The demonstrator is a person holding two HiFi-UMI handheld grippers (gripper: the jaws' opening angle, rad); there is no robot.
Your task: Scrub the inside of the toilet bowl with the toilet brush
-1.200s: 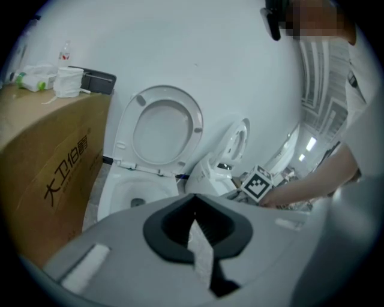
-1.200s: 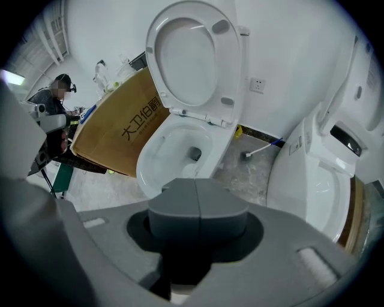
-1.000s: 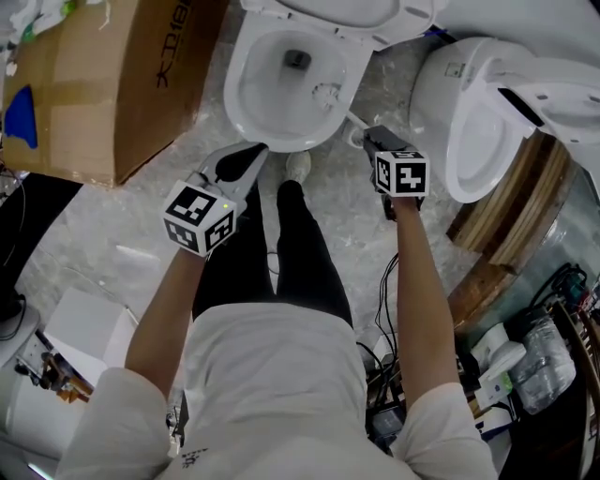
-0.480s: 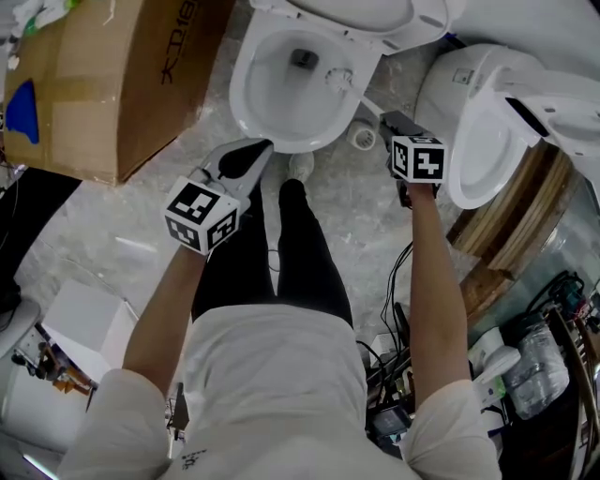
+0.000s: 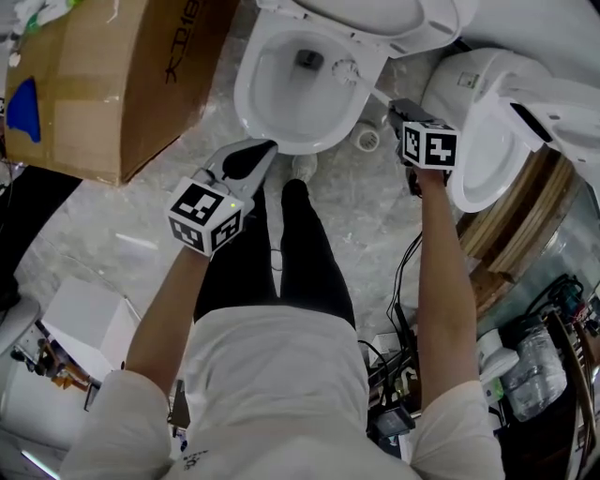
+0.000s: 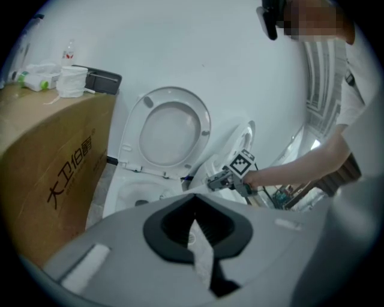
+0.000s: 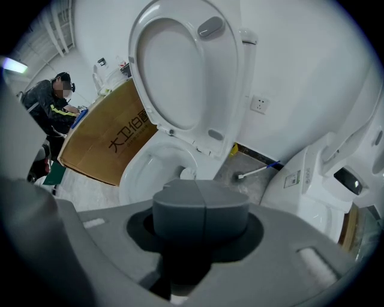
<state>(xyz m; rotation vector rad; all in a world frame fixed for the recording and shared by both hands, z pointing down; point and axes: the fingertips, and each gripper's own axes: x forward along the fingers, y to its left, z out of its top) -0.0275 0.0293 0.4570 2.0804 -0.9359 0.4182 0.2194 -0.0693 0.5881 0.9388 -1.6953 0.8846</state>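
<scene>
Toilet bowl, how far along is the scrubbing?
Done: the lid is up and the brush is picked up. In hand: the right tool grips it, bristles against the far right wall of the bowl. Left: can't tell how much is scrubbed; the left tool hangs shut, empty.

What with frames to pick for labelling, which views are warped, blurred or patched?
Head view: sharp, evenly lit, the brush crisp. Left gripper view: fisheye, dark corners, the left gripper soft near the lens, a mosaic patch at top right. Right gripper view: fisheye bows the lid, dark corners, the right gripper soft, a small mosaic patch at left.
</scene>
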